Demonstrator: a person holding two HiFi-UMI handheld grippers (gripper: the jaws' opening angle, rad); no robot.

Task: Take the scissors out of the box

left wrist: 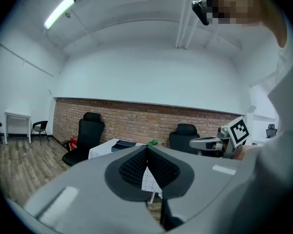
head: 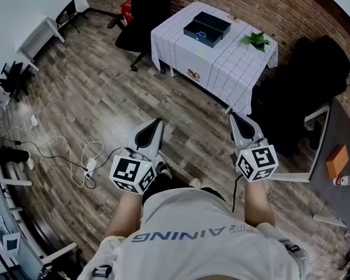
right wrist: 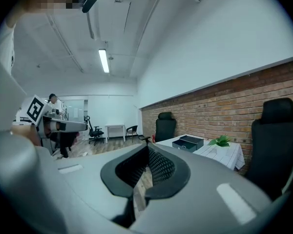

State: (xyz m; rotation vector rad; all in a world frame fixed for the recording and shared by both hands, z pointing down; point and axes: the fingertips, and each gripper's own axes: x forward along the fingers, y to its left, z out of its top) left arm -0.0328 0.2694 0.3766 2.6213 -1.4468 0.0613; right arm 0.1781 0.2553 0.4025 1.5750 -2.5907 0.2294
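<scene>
Both grippers hang well short of the table (head: 221, 63), out over the wood floor (head: 93, 92), and neither is near the work. The left gripper (head: 156, 124) has its jaws pressed together with nothing between them, and the left gripper view shows the mesh pads (left wrist: 136, 167) meeting in a tight seam. The right gripper (head: 236, 117) is the same, jaws closed on nothing and pointing toward the table's near corner. On the table's checked cloth sits the black box (head: 207, 26), toward the far side, and a small green plant (head: 255, 39) is beside it at the right. The scissors cannot be made out from here; only a faint bluish shape shows in the box. Black chairs flank the table.
</scene>
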